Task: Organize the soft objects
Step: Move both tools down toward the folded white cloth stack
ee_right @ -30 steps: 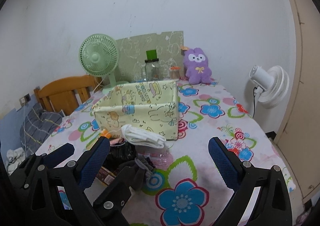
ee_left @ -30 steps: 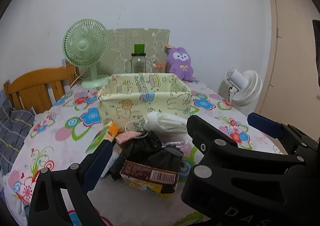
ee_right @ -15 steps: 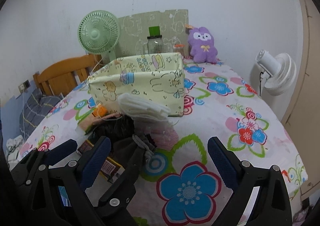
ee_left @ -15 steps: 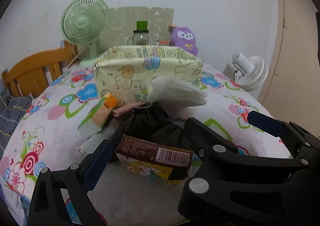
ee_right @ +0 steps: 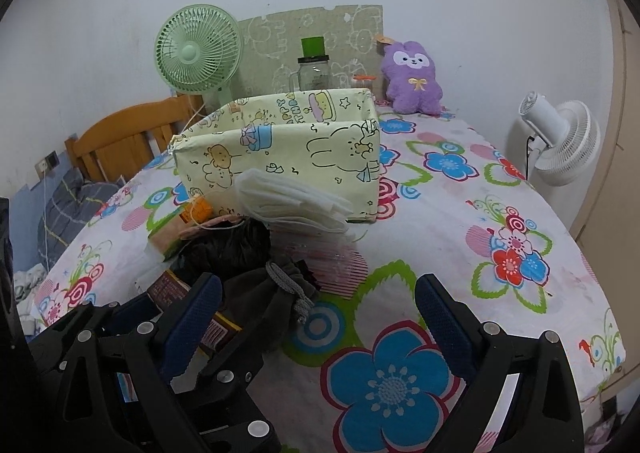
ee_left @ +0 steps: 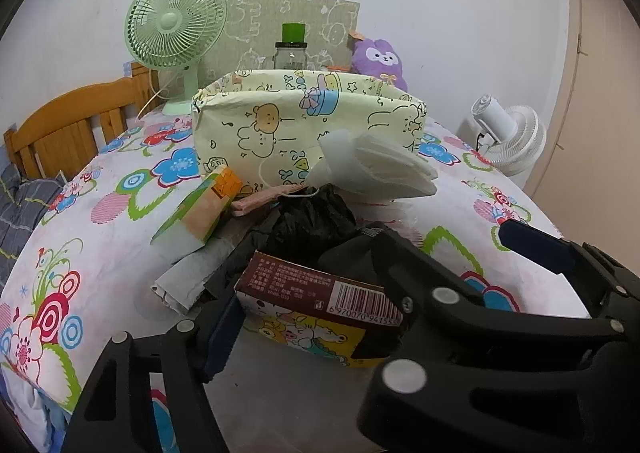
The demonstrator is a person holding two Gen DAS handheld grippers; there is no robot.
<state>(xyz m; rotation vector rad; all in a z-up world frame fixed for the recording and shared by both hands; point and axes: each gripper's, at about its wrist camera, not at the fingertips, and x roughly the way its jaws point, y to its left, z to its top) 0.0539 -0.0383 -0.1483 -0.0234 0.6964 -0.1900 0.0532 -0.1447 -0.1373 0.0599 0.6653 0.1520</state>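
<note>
Flowered cloth covers the surface [ee_right: 500, 189], which runs back to a white wall. At the far edge I note a green desk fan [ee_right: 198, 49], a glass jar with a green lid [ee_right: 314, 67] and a purple plush rabbit [ee_right: 412, 79]; a white fan [ee_right: 560, 141] stands off the right edge. A wooden headboard [ee_left: 72, 125] shows at far left.

Mid-surface sits a pale yellow fabric storage box [ee_right: 280, 145] printed with cartoon animals, open at the top. Just in front of it lies the pile of soft objects: a stack of white face masks [ee_right: 292, 201] leaning against the box front, a crumpled black plastic bag [ee_right: 228, 245] below them, a dark grey drawstring pouch [ee_right: 276, 297] nearest my right tool, a pink cloth piece [ee_left: 264, 199], and a green-and-orange packet [ee_left: 208, 205]. A brown-and-yellow carton with a barcode [ee_left: 320, 309] lies at the near side of the pile, beside a grey folded wrapper [ee_left: 188, 281].

Left gripper [ee_left: 304, 317]: jaws spread, one on either side of the carton; I cannot tell whether they touch it. Right gripper [ee_right: 316, 313]: jaws spread wide, low over the surface, with the pouch lying between them toward the left finger, not pinched.
</note>
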